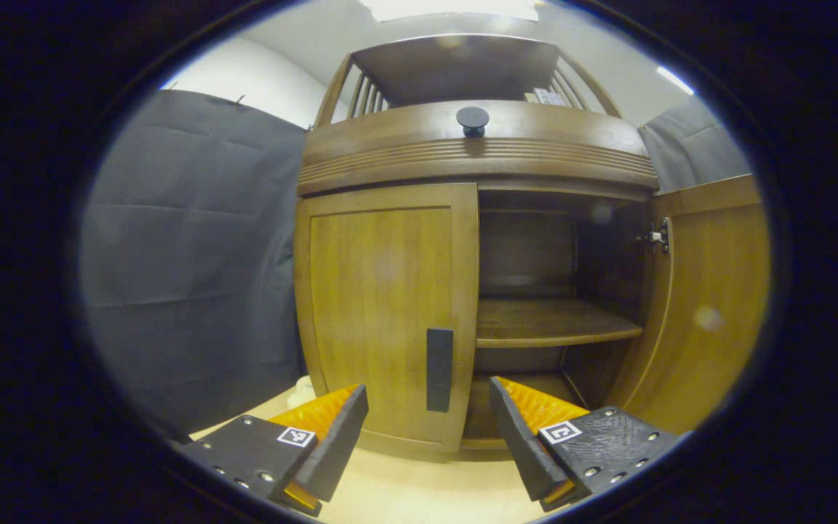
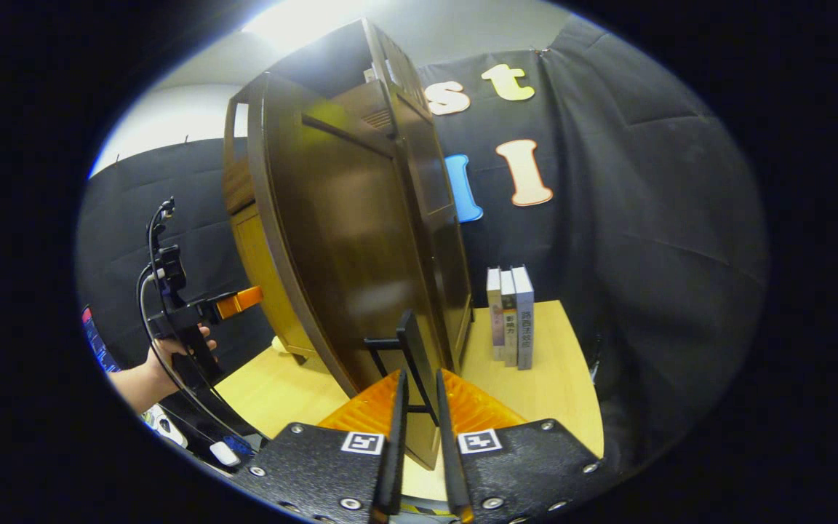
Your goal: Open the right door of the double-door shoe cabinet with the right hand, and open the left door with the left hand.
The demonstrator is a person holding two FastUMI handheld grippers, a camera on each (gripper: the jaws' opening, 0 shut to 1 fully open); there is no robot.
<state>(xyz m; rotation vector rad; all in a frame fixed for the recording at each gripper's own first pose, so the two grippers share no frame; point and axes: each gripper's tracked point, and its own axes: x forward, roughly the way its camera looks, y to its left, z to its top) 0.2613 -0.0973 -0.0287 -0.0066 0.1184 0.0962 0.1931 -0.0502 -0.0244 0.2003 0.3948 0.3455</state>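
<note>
At centre of the left gripper view stands the shoe cabinet (image 1: 473, 156) on the pale bench (image 1: 419, 487), with its right door (image 1: 710, 306) swung wide at right of frame, baring a shelf (image 1: 550, 322) in the dark interior, and its left door (image 1: 390, 313) shut flush. The left door's dark bar handle (image 1: 439, 369) sits low centre, directly between and beyond the two fingers of the left gripper (image 1: 430, 429), which are spread wide and hold nothing. Lower centre of the right gripper view, the right gripper (image 2: 419, 407) has its fingers drawn nearly together about the right door's black handle (image 2: 415, 356); they flank the bar closely, but firm pressure from both pads cannot be confirmed. That door's outer face (image 2: 346, 240) fills mid-frame, edge-on toward the camera. At left of this view a hand (image 2: 161, 367) holds the other gripper short of the cabinet front. Books (image 2: 510, 316) stand upright on the bench at right of the cabinet, apart from it. Judgement: first half of the task looks done or nearly so; step in hand is the approach to the left door. Next move calls for advancing the left gripper straight onto the bar handle, closing both fingers across it, then pulling along the arc of the hinge on the door's outer edge, rather than straight back.
</note>
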